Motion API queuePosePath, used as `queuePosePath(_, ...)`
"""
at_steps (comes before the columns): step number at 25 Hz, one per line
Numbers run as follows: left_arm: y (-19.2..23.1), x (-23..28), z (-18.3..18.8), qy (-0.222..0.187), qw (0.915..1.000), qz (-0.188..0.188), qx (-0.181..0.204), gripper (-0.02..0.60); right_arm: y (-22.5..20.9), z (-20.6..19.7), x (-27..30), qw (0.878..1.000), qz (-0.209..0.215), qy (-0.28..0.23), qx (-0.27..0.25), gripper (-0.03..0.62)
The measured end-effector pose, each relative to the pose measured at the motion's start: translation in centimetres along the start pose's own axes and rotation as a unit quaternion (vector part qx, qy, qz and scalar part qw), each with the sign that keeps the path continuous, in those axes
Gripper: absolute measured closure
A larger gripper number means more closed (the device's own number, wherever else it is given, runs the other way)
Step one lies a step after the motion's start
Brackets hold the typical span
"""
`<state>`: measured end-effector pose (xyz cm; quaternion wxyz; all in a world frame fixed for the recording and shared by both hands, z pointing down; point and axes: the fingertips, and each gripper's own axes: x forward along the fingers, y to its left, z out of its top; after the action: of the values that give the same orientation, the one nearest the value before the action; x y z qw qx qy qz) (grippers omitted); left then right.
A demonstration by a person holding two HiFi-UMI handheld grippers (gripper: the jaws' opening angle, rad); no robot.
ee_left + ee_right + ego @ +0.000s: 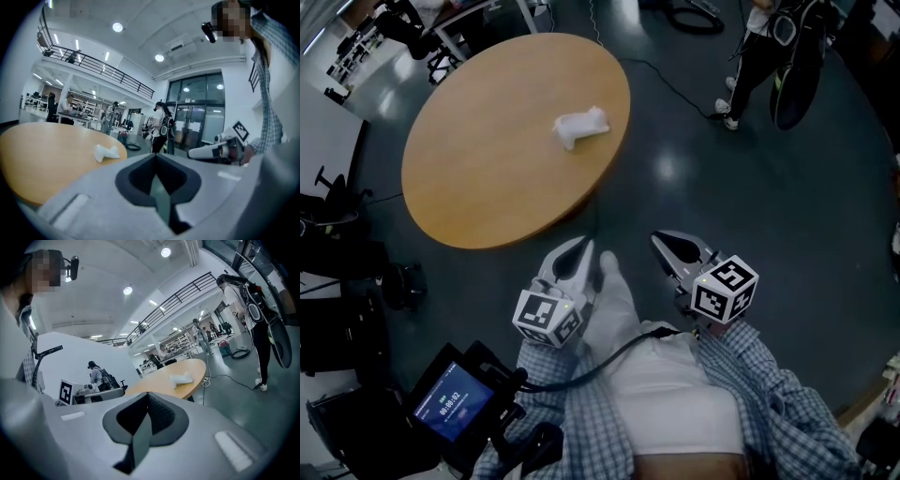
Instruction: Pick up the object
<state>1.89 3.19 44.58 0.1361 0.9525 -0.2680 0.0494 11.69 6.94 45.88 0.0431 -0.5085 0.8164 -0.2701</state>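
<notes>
A small white object [580,127] lies on the round wooden table [487,178], toward its far right side. It also shows in the left gripper view as the white object [106,152] and in the right gripper view as the white object [181,378]. Both grippers are held close to the person's body, well short of the table. My left gripper [578,251] is shut and holds nothing. My right gripper [667,243] is also shut and empty. In each gripper view the jaws meet with no gap.
A person with a backpack [764,47] stands on the dark floor at the back right. Cables [670,80] run across the floor beyond the table. Chairs and dark equipment [337,281] stand at the left. A device with a lit screen [450,405] hangs near the person's waist.
</notes>
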Motion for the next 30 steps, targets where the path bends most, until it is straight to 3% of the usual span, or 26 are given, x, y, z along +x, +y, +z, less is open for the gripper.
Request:
queuePosePath(13, 10.8, 2.6, 3.8, 0.031, 0.9993, -0.019, -0.012, 0.583, -1.7, 4.4, 14.2, 0.997, -0.013, 0.051, -0.054, 0.591)
queuePosePath(20, 15.0, 3.5, 4.1, 0.034, 0.9983, -0.001, -0.047, 0.583, -3.6, 5.0, 20.9, 0.977, 0.020, 0.126, -0.172, 0.591)
queuePosePath(22, 15.5, 3.5, 4.0, 0.039, 0.9975, 0.001, -0.059, 0.583, -4.3, 5.0, 22.0, 0.965, 0.027, 0.158, -0.205, 0.591)
queuePosePath(24, 16.1, 3.7, 4.2, 0.040, 0.9968, 0.008, -0.068, 0.583, -5.2, 5.0, 23.3, 0.946, 0.037, 0.196, -0.256, 0.591)
queuePosePath(28, 17.6, 3.7, 4.7, 0.034, 0.9957, 0.035, -0.079, 0.583, -6.3, 4.5, 26.3, 0.889, 0.082, 0.271, -0.359, 0.580)
queuePosePath(30, 18.1, 3.5, 4.5, 0.039, 0.9949, 0.046, -0.081, 0.583, -6.7, 4.1, 27.4, 0.857, 0.107, 0.302, -0.404, 0.531)
